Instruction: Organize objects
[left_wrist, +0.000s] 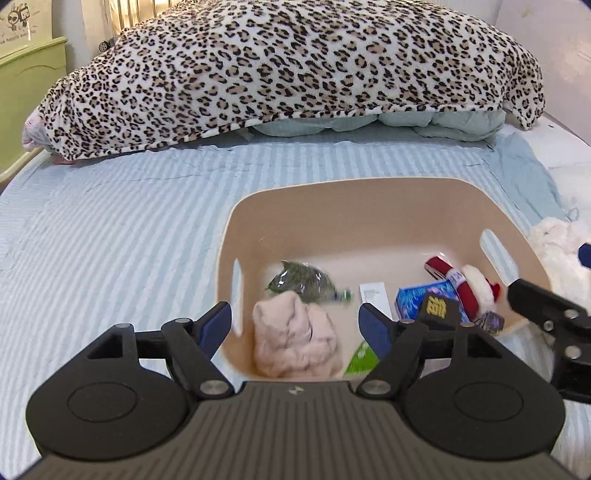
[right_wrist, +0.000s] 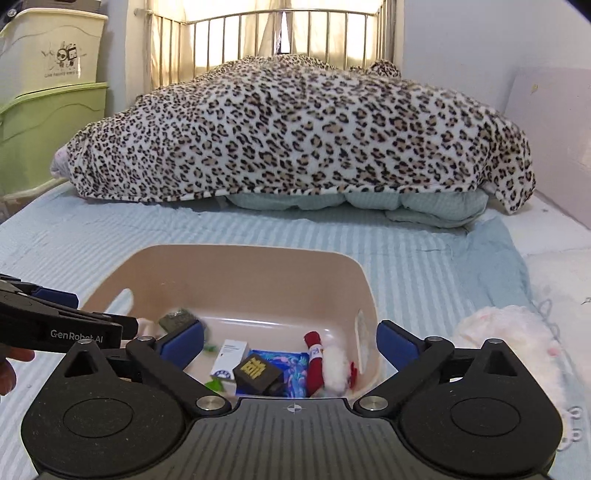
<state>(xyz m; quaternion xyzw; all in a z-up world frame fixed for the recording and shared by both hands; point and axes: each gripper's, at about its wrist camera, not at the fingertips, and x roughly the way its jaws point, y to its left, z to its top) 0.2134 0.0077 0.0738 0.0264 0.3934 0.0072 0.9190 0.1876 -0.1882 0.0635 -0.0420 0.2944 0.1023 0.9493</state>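
A beige plastic basket (left_wrist: 369, 206) (right_wrist: 258, 273) stands on the striped bed. In it lie a pink cloth (left_wrist: 295, 341), a green crinkly packet (left_wrist: 303, 282), a white box (left_wrist: 375, 295) (right_wrist: 231, 354), a blue packet (left_wrist: 421, 295) (right_wrist: 291, 363), a black box with gold characters (left_wrist: 439, 310) (right_wrist: 258, 374) and a red-and-white plush (left_wrist: 469, 284) (right_wrist: 332, 360). My left gripper (left_wrist: 295, 325) is open and empty above the basket's near left part. My right gripper (right_wrist: 290, 343) is open and empty above the basket's near right part. A fluffy white item (right_wrist: 513, 339) (left_wrist: 557, 251) lies on the bed right of the basket.
A leopard-print blanket (left_wrist: 295, 70) (right_wrist: 295, 133) covers a pile of bedding across the far side of the bed. Green and cream storage bins (right_wrist: 48, 107) stand at the far left. A metal bed rail (right_wrist: 266, 37) is behind the blanket. A wall runs along the right.
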